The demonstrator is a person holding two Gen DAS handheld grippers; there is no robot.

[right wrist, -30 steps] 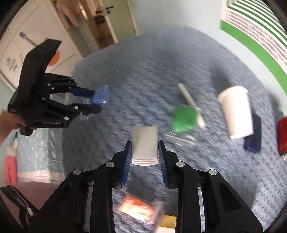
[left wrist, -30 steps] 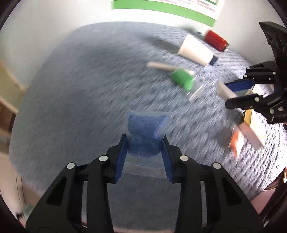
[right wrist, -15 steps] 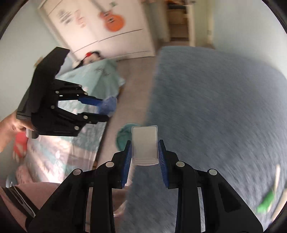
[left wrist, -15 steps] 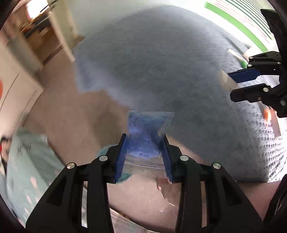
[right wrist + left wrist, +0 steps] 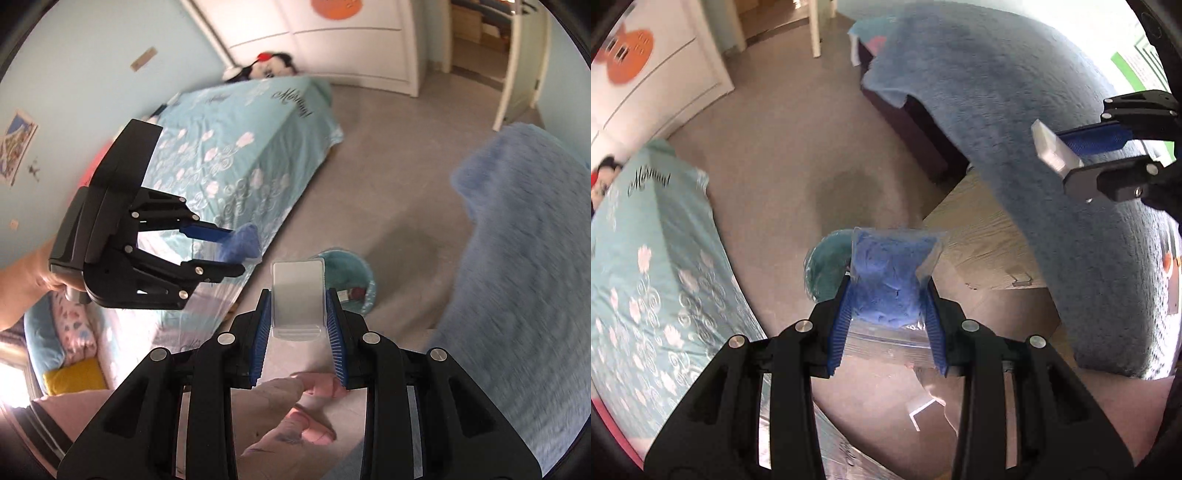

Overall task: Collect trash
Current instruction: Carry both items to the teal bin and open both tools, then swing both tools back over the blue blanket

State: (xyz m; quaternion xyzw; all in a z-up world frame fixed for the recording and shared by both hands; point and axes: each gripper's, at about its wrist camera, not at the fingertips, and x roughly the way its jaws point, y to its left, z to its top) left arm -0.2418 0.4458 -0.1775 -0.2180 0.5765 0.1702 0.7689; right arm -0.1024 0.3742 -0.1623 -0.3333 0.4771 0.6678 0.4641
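Observation:
My left gripper (image 5: 888, 299) is shut on a clear plastic bag of blue stuff (image 5: 886, 280), held over the floor. Just beyond the bag sits a round teal bin (image 5: 825, 267), partly hidden by it. My right gripper (image 5: 297, 306) is shut on a flat grey-white plastic piece (image 5: 297, 295). In the right wrist view the teal bin (image 5: 360, 278) lies past the fingertips with small scraps inside, and the left gripper (image 5: 231, 251) holds the blue bag (image 5: 242, 242) at the left. The right gripper (image 5: 1067, 158) with its grey-white plastic piece (image 5: 1052, 147) shows at the right of the left wrist view.
A blue fuzzy blanket (image 5: 1052, 129) covers the raised surface at right. A bed with a teal flowered cover (image 5: 236, 155) stands at left, a plush toy (image 5: 266, 64) at its head. White wardrobe doors (image 5: 351, 37) and a doorway lie beyond the bare floor (image 5: 798, 155). A person's foot (image 5: 295, 406) is below.
Both grippers have swung away from the blue blanket with its litter and now hang over the floor near the teal bin. Each still holds its piece.

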